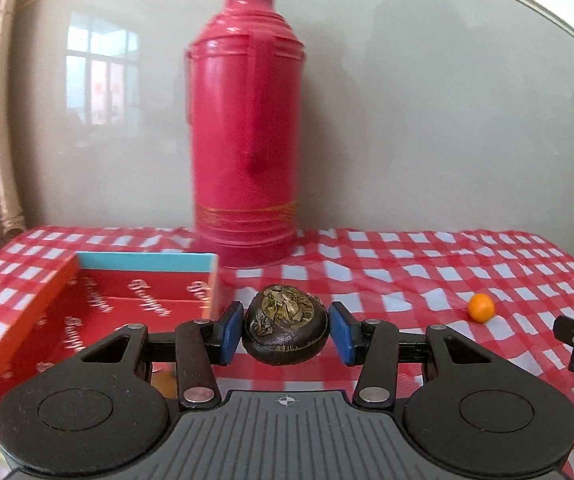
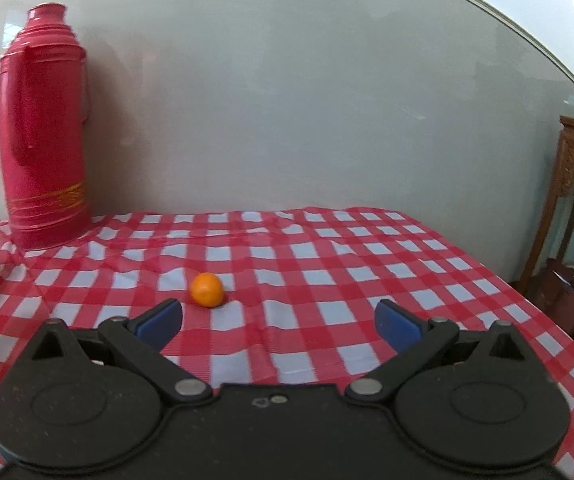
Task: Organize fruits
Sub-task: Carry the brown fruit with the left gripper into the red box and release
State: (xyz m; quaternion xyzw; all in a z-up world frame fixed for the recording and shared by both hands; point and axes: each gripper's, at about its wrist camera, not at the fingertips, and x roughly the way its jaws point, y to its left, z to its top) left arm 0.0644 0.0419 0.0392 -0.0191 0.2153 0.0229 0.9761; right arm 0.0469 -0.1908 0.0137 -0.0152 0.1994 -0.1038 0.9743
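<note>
Orange fruit [image 2: 206, 289]: one; dark fruit [image 1: 285, 329]: one

A: Where's everything on the counter [image 2: 327, 264]?

B: Flask [image 1: 247, 128] at the back by the wall. Open box [image 1: 87, 312] front-left of it. Dark fruit [image 1: 286, 324] sits between my left fingers [image 1: 231, 332], just right of the box.

A: And the small fruit [image 2: 206, 289]?

B: Well right of that, ahead of my right fingers [image 2: 159, 322], nearer the left one, not touching.

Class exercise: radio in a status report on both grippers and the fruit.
Left gripper shut on dark wrinkled fruit, beside the red box. Right gripper open, empty. Orange loose on tablecloth. Nothing blocking.
</note>
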